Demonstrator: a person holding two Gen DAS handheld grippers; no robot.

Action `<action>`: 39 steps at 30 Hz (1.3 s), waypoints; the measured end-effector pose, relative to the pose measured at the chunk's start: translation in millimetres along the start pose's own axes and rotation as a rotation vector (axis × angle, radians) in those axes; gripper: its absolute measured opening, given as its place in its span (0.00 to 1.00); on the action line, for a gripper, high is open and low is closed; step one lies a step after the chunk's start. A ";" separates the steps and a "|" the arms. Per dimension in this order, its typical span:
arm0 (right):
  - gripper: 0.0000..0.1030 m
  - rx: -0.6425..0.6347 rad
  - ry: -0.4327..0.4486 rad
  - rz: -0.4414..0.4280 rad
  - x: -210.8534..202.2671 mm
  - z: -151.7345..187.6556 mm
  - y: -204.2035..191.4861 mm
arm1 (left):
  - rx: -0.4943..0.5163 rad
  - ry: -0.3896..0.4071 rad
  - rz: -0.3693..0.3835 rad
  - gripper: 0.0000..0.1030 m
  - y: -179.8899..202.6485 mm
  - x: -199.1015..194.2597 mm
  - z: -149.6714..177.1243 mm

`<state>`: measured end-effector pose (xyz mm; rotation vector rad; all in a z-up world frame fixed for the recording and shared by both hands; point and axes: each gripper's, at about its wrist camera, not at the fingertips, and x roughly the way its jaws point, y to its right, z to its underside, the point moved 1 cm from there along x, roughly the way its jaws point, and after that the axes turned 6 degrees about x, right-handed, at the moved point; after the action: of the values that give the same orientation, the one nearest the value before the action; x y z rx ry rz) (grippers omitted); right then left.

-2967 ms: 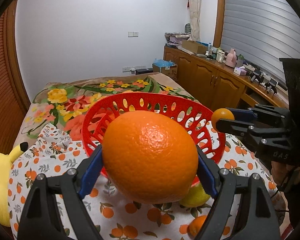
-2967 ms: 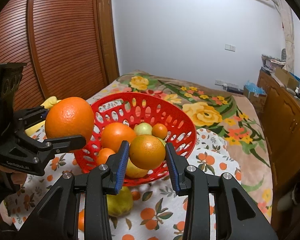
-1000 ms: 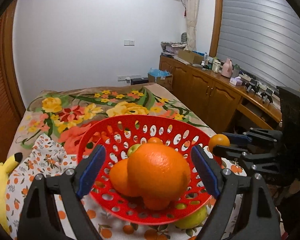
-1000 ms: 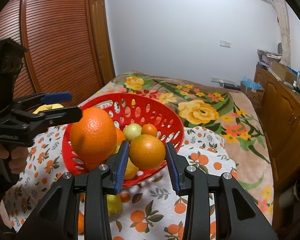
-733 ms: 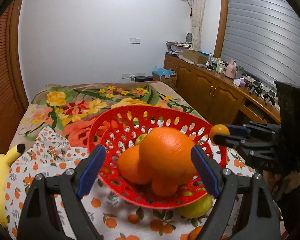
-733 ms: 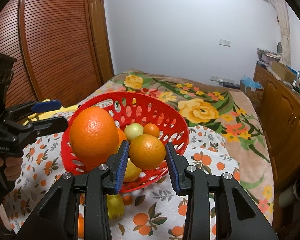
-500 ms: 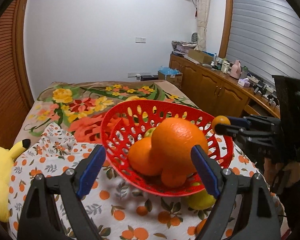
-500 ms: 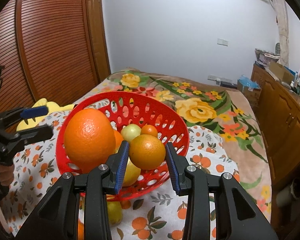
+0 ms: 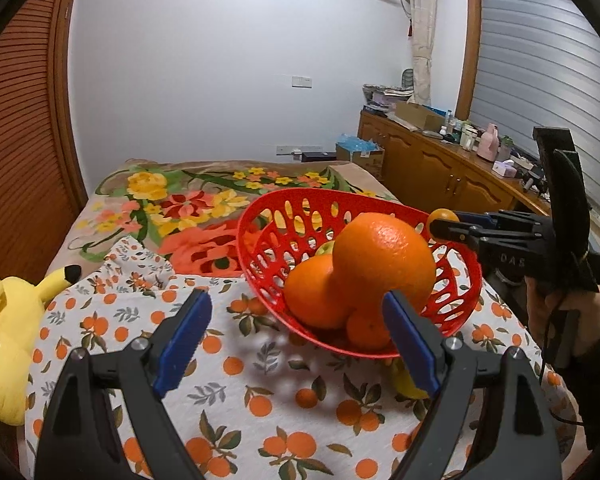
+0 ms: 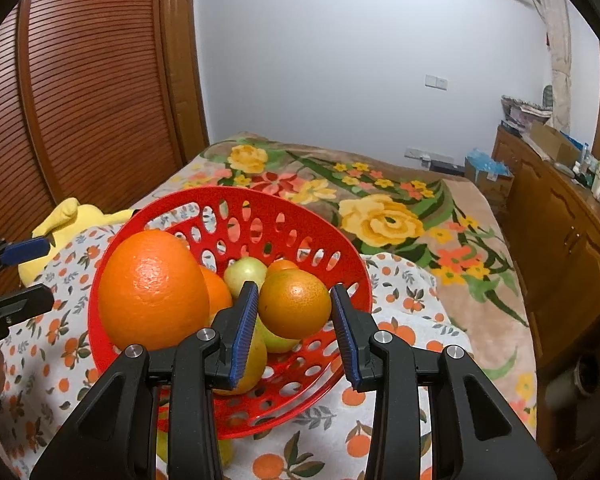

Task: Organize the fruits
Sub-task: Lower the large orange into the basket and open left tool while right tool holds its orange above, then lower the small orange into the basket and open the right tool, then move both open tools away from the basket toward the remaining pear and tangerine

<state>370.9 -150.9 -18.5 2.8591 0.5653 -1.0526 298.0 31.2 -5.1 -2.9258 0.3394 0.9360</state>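
Blue pads line both tools. The left gripper (image 9: pixel 298 338) stands wide apart with nothing between its fingers, low over the orange-print cloth (image 9: pixel 240 396), just short of the red basket (image 9: pixel 260 240). The right gripper (image 10: pixel 294 330) is clamped on a small orange (image 10: pixel 295 304), both pads pressed to its sides, and holds it above the near side of the basket (image 10: pixel 356 276); in the left wrist view that same fruit (image 9: pixel 442 216) shows as a small round shape at the tip of the right tool, over the basket's far rim.

Inside the basket a large orange (image 9: pixel 384 262) sits on top of the pile, against a medium orange (image 9: pixel 314 292) and above a smaller one (image 9: pixel 366 328) (partly hidden by the left tool's finger). From the right wrist view the large orange (image 10: pixel 154 290) fills the basket's left side, with a pale green fruit (image 10: pixel 246 274) behind it. A yellowish fruit (image 9: pixel 408 384) lies on the cloth just beside the basket's base.

Further out, a yellow plush toy (image 9: pixel 4 340) lies at the cloth's left edge, and a floral blanket (image 10: pixel 384 216) spreads beyond the basket. Wooden cabinets (image 9: pixel 440 184) run along the wall on the right.
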 end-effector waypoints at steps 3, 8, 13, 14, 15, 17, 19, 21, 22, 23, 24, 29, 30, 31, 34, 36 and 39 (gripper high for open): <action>0.38 0.005 0.000 -0.002 -0.9 0.8 1.4 | 0.007 0.000 -0.012 0.85 0.9 -1.0 4.2; 0.43 0.015 0.014 -0.018 -10.4 2.3 1.2 | 0.005 -0.007 0.000 0.85 5.8 -2.5 12.1; 0.46 0.032 0.033 -0.030 -30.5 10.0 0.6 | 0.006 -0.022 0.007 0.85 15.4 -5.5 20.1; 0.46 0.037 0.036 -0.031 -35.0 12.4 0.6 | 0.005 -0.023 0.009 0.85 17.5 -7.0 22.0; 0.46 0.041 0.039 -0.032 -38.8 13.8 0.9 | 0.004 -0.024 0.011 0.85 19.0 -8.3 23.5; 0.49 0.050 0.047 -0.036 -48.9 19.4 0.5 | 0.003 -0.029 0.019 0.85 21.4 -11.6 26.6; 0.53 0.064 0.056 -0.042 -60.0 25.5 0.1 | -0.006 -0.028 0.023 0.85 23.5 -16.1 31.1; 0.56 0.066 0.065 -0.041 -69.7 31.0 -2.2 | -0.011 -0.029 0.030 0.85 26.4 -20.9 35.2; 0.59 0.067 0.067 -0.042 -74.3 34.5 -3.5 | -0.009 -0.029 0.030 0.85 27.9 -23.4 37.0; 0.61 0.067 0.069 -0.044 -78.1 37.6 -4.9 | -0.003 -0.027 0.028 0.85 30.4 -26.4 39.3; 0.65 0.068 0.071 -0.045 -82.4 41.1 -5.8 | 0.001 -0.026 0.025 0.85 32.0 -28.8 41.7; 0.80 0.081 0.083 -0.036 -100.0 54.6 -9.7 | 0.015 -0.029 0.030 0.85 40.4 -40.0 51.8; 0.83 0.079 0.085 -0.039 -103.1 57.9 -11.4 | 0.015 -0.032 0.034 0.85 41.8 -41.8 55.2; 0.84 0.078 0.088 -0.035 -105.9 61.3 -12.9 | 0.016 -0.036 0.035 0.85 43.1 -43.0 57.7; 0.85 0.078 0.082 -0.030 -110.7 70.4 -14.8 | 0.016 -0.045 0.040 0.85 46.3 -44.3 65.4; 0.85 0.080 0.080 -0.030 -114.1 76.3 -15.8 | 0.015 -0.052 0.047 0.85 49.9 -44.0 69.7; 0.84 0.082 0.076 -0.028 -117.7 82.7 -17.6 | 0.014 -0.069 0.056 0.85 55.7 -40.6 76.0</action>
<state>230.7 -185.9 -5.9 2.9818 0.5820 -0.9980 210.3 -6.5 -42.6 -2.8770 0.4243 1.0339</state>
